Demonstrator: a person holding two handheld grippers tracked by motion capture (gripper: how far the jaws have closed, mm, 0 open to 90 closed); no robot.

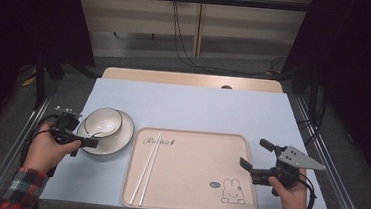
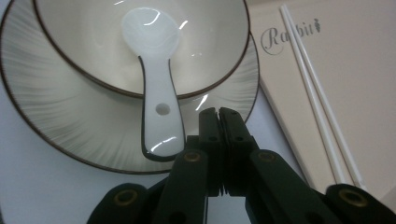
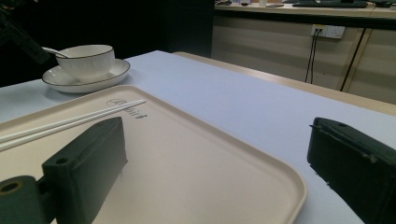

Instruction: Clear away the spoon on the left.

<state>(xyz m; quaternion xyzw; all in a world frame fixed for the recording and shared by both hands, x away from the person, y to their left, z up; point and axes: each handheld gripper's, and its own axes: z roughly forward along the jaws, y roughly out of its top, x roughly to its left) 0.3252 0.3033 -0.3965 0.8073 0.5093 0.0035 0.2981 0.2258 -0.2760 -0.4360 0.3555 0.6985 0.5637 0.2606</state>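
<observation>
Nearest the person, the left gripper (image 2: 218,114) has its jaws pressed together with nothing between them, its tips just beside the handle of the white spoon (image 2: 156,88), over the plate's rim. The spoon's handle leans out over the bowl's edge while its scoop lies inside the bowl (image 2: 140,42), which stands on the striped plate (image 2: 51,116) left of the tray. On the tray (image 1: 192,185) a pair of white chopsticks (image 1: 147,166) lies along the left side. The right gripper (image 1: 255,152) hovers with jaws spread wide at the tray's right edge, holding nothing.
</observation>
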